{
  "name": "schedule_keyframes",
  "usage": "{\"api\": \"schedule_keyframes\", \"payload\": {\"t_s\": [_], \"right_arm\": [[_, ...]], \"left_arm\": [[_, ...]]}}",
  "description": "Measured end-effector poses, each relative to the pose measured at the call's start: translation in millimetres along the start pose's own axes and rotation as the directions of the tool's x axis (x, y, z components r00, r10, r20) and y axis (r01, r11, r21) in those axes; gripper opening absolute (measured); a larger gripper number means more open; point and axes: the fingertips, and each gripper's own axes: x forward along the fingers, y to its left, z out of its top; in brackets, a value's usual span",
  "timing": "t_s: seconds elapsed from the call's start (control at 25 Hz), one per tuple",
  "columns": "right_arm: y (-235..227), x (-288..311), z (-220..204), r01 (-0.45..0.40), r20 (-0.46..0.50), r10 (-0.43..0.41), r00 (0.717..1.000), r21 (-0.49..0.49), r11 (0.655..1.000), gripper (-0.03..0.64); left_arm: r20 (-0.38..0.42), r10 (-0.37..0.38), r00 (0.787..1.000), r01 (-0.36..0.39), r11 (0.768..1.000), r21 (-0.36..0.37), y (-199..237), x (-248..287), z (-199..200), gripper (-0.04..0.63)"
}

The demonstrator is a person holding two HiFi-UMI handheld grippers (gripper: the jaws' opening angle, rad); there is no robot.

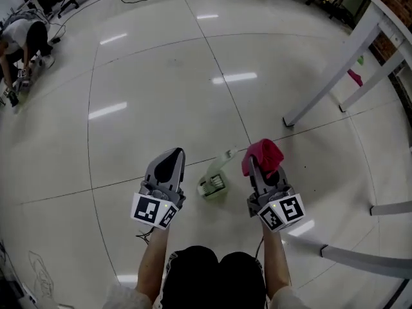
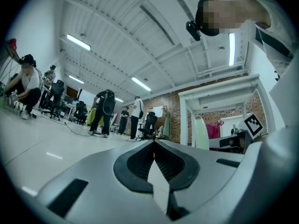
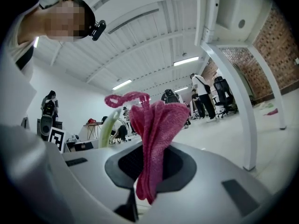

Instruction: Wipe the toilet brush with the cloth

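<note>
A pale green toilet brush point(image 1: 214, 177) lies on the shiny floor between my two grippers, handle toward the far right, head near me. The right gripper point(image 1: 257, 163) is shut on a bunched pink cloth point(image 1: 262, 156), which stands up from its jaws in the right gripper view as pink cloth point(image 3: 154, 139); the brush handle point(image 3: 108, 127) shows pale green to its left. My left gripper point(image 1: 168, 163) is shut and holds nothing, jaws pressed together in the left gripper view point(image 2: 154, 146). It sits left of the brush, apart from it.
A white table leg point(image 1: 335, 76) and frame stand to the right, with more white legs point(image 1: 367, 259) at the near right. A person crouches at the far left point(image 1: 19, 44). Office chairs and cables line the far edge; several people stand in the distance point(image 2: 105, 113).
</note>
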Motion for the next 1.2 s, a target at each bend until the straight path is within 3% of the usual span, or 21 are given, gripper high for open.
{"api": "schedule_keyframes", "payload": {"t_s": [0.32, 0.48, 0.56, 0.76, 0.92, 1.08, 1.2], "right_arm": [[-17, 5, -98, -0.083, -0.018, 0.083, 0.996, -0.008, 0.997, 0.031], [-32, 4, -148, -0.121, -0.044, 0.118, 0.992, -0.055, 0.991, 0.031], [-37, 6, -173, -0.154, -0.061, 0.149, 0.987, -0.072, 0.986, 0.031], [-33, 4, -225, -0.249, -0.133, 0.246, 0.960, -0.006, 0.968, 0.031], [-26, 6, -234, -0.333, -0.146, 0.345, 0.927, 0.097, 0.938, 0.031], [-24, 7, -239, -0.387, -0.199, 0.397, 0.896, 0.087, 0.918, 0.031], [-24, 4, -239, -0.392, -0.214, 0.396, 0.893, 0.061, 0.918, 0.031]], "left_arm": [[-0.036, -0.134, 0.990, 0.135, 0.991, 0.008, -26, -15, -90, 0.005], [-0.059, -0.276, 0.959, 0.278, 0.960, 0.020, -53, -30, -129, 0.005], [-0.071, -0.313, 0.947, 0.314, 0.949, 0.006, -59, -35, -151, 0.005], [-0.067, -0.236, 0.969, 0.230, 0.969, -0.088, -51, -53, -186, 0.005], [-0.135, -0.237, 0.962, 0.223, 0.969, -0.111, -54, -59, -211, 0.005], [-0.138, -0.214, 0.967, 0.199, 0.973, -0.119, -46, -58, -211, 0.005], [-0.131, -0.206, 0.970, 0.192, 0.975, -0.111, -41, -56, -207, 0.005]]}}
